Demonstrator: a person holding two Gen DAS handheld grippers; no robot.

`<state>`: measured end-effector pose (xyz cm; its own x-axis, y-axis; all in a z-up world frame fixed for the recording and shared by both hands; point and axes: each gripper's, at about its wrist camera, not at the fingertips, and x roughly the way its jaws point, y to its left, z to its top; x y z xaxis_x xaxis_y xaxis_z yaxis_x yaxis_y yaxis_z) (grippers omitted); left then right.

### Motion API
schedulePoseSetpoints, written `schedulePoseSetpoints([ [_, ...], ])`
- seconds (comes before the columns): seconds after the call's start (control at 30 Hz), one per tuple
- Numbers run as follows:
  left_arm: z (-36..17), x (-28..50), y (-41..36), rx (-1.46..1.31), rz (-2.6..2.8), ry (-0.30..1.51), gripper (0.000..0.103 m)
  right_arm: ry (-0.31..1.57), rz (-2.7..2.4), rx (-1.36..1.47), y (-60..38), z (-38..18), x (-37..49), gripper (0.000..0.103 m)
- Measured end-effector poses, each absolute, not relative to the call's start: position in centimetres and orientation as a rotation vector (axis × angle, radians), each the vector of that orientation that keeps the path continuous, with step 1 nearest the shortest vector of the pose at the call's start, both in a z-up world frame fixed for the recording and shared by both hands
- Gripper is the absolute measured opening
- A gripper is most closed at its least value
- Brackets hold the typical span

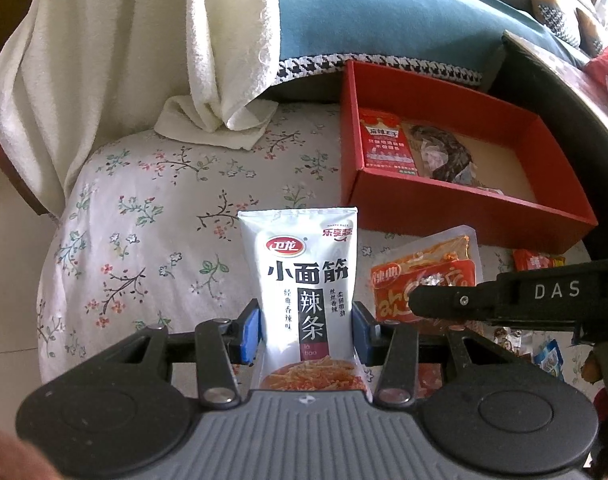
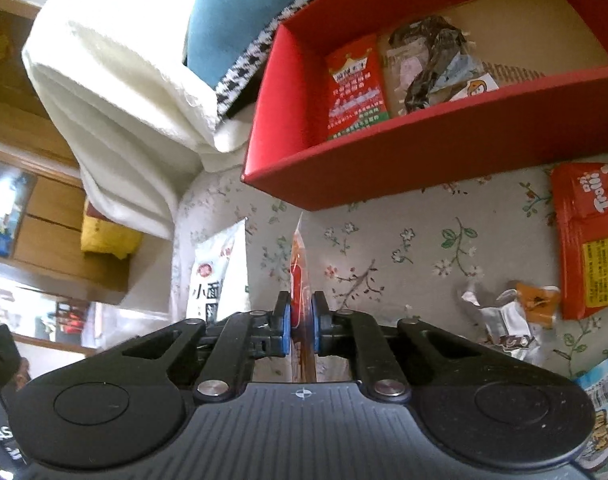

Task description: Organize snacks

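My left gripper [image 1: 306, 330] is shut on a white latiao snack packet [image 1: 304, 280] and holds it upright above the floral cloth; the packet also shows in the right wrist view [image 2: 217, 276]. My right gripper [image 2: 301, 322] is shut on an orange snack packet [image 2: 298, 264], seen edge-on; the same packet shows flat in the left wrist view [image 1: 428, 276], with the right gripper's black finger [image 1: 444, 300] across it. A red box [image 1: 472, 208] stands beyond both, holding a red-green packet [image 1: 388, 140] and a dark clear-wrapped snack [image 1: 444, 152]. The box also shows in the right wrist view [image 2: 424, 152].
A floral cloth [image 1: 143, 220] covers the surface. A white towel [image 1: 123, 60] hangs at the back left, a blue cushion [image 1: 384, 12] behind the box. In the right wrist view an orange Trolli packet [image 2: 588, 240], a crumpled silver wrapper [image 2: 508, 320] and a blue-white packet [image 2: 604, 400] lie to the right.
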<state>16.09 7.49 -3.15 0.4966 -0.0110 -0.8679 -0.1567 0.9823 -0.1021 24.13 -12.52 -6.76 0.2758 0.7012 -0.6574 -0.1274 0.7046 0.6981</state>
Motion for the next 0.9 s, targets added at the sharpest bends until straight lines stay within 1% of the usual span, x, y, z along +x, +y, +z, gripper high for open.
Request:
schedulePoseSetpoints([
  [0.6, -0.8, 15.9, 8.1, -0.203, 0.103, 0.960, 0.039, 1.049, 0.629, 0.711, -16.1, -4.3, 23.8, 0.014],
  [0.9, 0.8, 16.3, 7.1, -0.188, 0.097, 0.896, 0.039, 1.002, 0.641, 0.765, -17.0, -3.5, 23.7, 0.014],
])
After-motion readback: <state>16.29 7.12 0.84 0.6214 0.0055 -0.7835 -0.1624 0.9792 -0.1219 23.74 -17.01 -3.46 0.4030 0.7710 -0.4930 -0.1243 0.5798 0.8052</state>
